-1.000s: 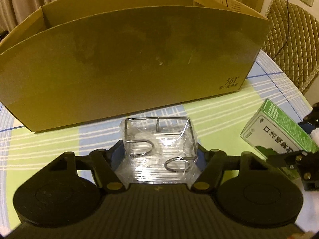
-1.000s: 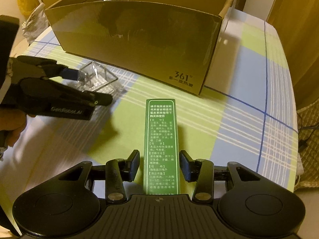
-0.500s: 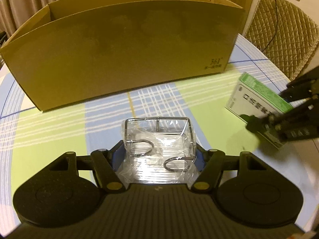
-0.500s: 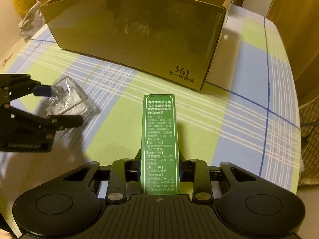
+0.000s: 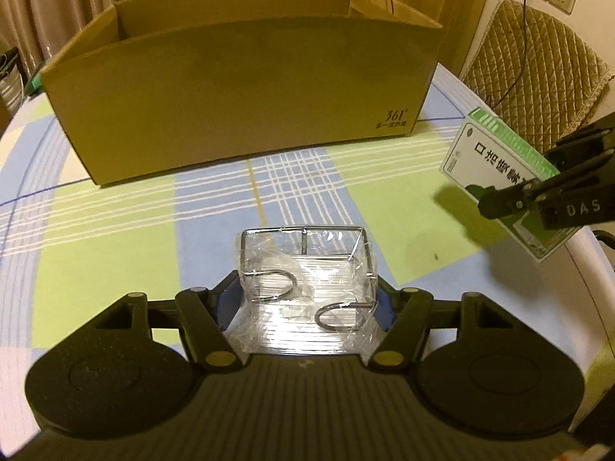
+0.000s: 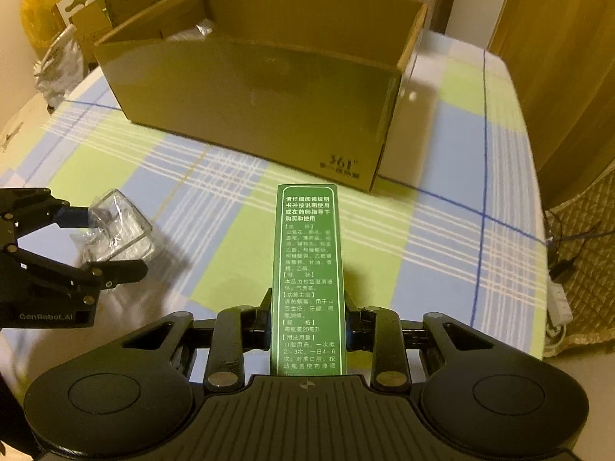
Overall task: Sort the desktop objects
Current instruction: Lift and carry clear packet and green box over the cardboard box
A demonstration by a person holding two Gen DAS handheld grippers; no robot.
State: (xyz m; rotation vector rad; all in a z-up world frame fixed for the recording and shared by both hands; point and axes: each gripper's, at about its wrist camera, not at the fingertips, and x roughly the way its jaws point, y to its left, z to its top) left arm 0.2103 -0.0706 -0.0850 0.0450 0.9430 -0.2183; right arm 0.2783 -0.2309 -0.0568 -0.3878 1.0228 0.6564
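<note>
Now both grippers hang over the checked table (image 6: 442,176), near the cardboard box (image 6: 269,96): left gripper (image 5: 303,288) clamped on a wrapped wire rack (image 5: 305,269), right gripper (image 6: 307,319) squeezing a green box (image 6: 307,269).

Table (image 5: 115,207): round edge, covered by plaid cloth in light green, pale blue and white, thin dark-blue lines crossing. Open brown cardboard box (image 5: 246,92) with "361°" print near lower right corner sits directly on cloth, toward far side. Near part of cloth bare.
</note>
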